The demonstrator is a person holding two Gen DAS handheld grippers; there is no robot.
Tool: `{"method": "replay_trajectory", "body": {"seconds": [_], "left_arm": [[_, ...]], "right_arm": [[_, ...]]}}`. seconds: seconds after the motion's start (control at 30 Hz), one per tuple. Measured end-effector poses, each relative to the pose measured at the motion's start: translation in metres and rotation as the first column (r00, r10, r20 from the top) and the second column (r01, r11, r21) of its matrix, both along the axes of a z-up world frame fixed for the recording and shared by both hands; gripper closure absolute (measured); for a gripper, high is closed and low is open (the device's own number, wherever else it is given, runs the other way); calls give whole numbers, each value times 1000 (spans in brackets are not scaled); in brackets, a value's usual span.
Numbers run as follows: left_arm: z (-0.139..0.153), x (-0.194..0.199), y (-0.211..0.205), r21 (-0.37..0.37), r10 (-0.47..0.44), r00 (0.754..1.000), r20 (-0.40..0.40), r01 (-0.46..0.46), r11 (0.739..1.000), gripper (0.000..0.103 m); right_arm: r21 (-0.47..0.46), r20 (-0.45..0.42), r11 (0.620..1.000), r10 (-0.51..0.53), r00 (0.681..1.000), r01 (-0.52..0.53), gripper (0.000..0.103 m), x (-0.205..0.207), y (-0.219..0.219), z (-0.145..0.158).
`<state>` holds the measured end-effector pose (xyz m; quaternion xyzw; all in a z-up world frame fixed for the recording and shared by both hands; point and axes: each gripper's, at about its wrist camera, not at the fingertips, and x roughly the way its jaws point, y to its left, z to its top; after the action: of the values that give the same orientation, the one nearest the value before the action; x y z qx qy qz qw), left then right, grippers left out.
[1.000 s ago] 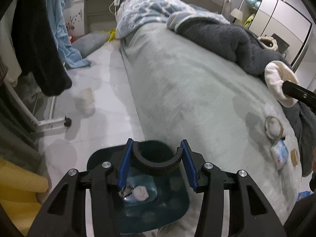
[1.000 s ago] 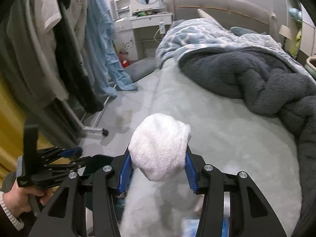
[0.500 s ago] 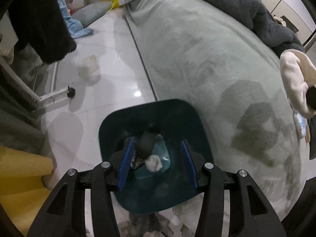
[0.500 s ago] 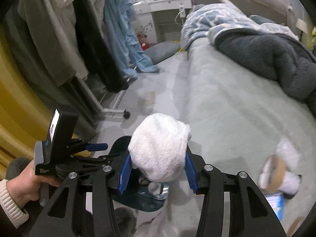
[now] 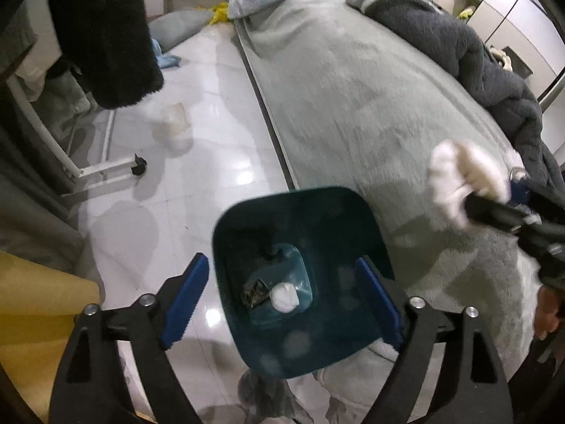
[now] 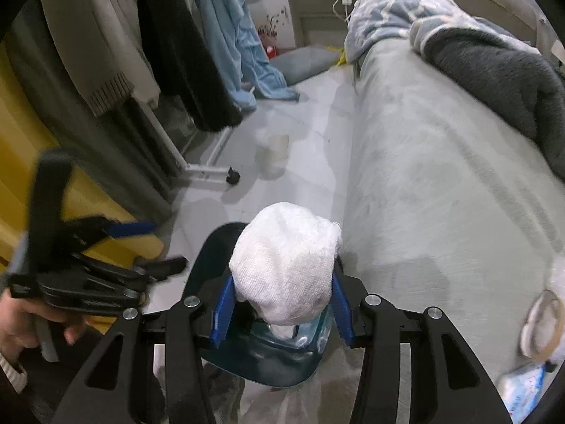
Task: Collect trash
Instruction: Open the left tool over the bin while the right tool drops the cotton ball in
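A dark teal bin (image 5: 356, 212) stands on the floor against the bed's side. At its bottom lie a small white wad (image 5: 284, 296), a dark wrapper (image 5: 256, 291) and a black piece (image 5: 266, 247). My left gripper (image 5: 282, 296) hangs over the bin; its jaws are opening and stand wide, with no pad touching anything. The right gripper (image 6: 282, 304) is shut on a big crumpled white wad (image 6: 286, 265), held just above the bin (image 6: 212, 247). The left wrist view shows that wad (image 5: 455, 183) at the right, over the bed's edge beside the bin.
The bed (image 5: 353, 99) with its grey-green cover fills the right side, a dark fuzzy blanket (image 6: 494, 81) further back. A tape roll (image 6: 540, 321) and a blue-white packet (image 6: 522, 385) lie on it. A clothes rack's castor foot (image 5: 139, 168) and a pale cup (image 5: 173, 123) are on the floor.
My left jaws have spread wide and the black ring they held has dropped into the bin. The right gripper has carried the white wad from over the bed to above the bin.
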<state>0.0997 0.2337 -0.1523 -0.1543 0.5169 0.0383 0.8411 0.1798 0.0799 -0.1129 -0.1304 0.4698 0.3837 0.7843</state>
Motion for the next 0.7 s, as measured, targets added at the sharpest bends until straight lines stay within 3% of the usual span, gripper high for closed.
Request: {"method": "replay_trajectory", "body": {"seconds": [0.27,0.43,0.7], "left_arm": [[18,-8,16,79,43,993,106,-52,996,13],[34,-14,19,143,41,976,214,-73,987,11],[54,-20,19,152,36,956,292,-83,985,11]], "right_arm": [[-97,-61,995,14,998,-19,54,1,21,-49],[-158,-75,987,26,997,-37,51,-1,32,-72],[-203,-72,978,35,997,-49,35,-7,37,-79]]}}
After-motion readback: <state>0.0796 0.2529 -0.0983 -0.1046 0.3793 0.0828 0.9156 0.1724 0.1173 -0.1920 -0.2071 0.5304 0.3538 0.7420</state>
